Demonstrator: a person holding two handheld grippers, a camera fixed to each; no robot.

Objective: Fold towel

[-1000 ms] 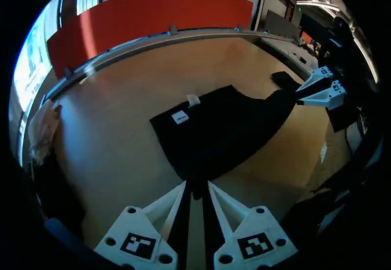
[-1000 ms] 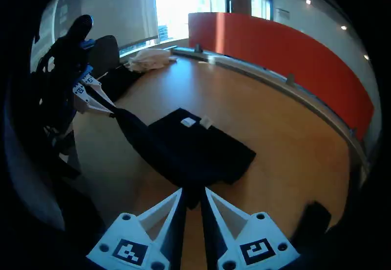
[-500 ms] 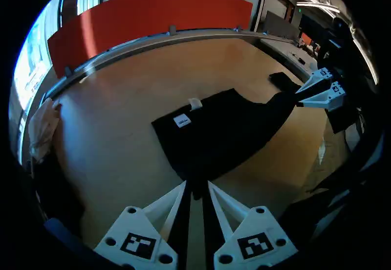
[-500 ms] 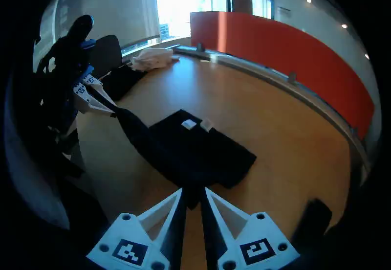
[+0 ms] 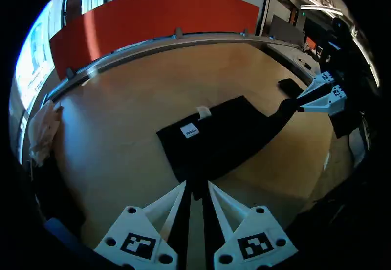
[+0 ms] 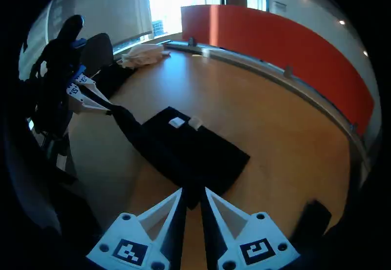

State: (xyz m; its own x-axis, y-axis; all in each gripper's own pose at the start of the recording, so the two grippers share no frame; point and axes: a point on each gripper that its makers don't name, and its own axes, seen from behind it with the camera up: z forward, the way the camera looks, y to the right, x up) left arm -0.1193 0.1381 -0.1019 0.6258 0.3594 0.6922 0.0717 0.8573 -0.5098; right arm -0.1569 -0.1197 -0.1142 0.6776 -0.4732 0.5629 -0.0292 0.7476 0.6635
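Black towel lies on the wooden table; left gripper and right gripper each clamp one lifted corner between closed fingers.

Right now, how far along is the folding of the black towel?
Done: the left claw and the right claw are each shut on a near corner of the black towel. In hand: those corners are lifted, while the far part lies flat on the table. Left: probably carrying that edge over to the far edge.
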